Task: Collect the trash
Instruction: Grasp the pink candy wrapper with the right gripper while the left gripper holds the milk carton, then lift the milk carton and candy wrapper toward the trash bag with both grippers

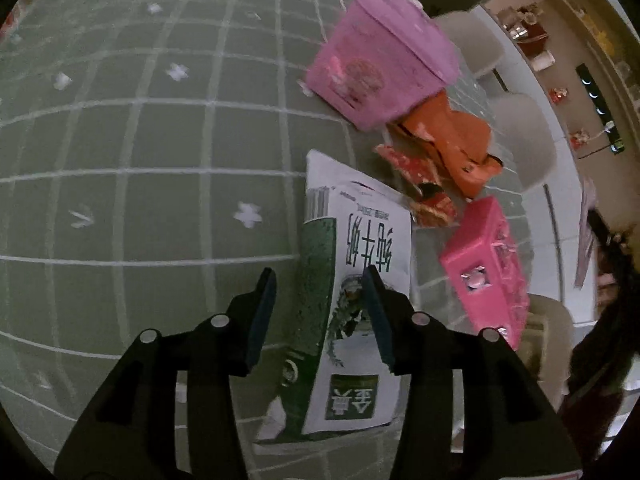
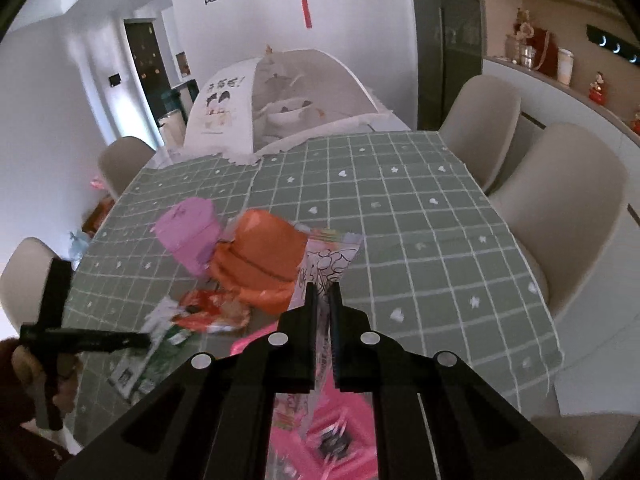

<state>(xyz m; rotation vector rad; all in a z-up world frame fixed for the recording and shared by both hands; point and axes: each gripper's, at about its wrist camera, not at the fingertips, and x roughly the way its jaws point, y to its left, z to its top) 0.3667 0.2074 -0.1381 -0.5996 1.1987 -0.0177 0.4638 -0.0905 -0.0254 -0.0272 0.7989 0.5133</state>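
The milk carton (image 1: 352, 280) lay flat on the green checked tabletop (image 1: 140, 140), my left claw (image 1: 318, 276) spread above its lower half: one finger hung over the white face, the other over bare cloth beside its green edge, neither touching. Closing like that risked pinching one edge only and skidding the carton sideways. Beyond the carton lay red wrappers (image 1: 416, 184), an orange bag (image 1: 452, 140) and a purple tub (image 1: 380, 64); a pink box (image 1: 488, 264) sat just beside it. My right claw (image 2: 323, 292) was pressed together on a printed plastic wrapper (image 2: 324, 260) (thin, so liable to slip out).
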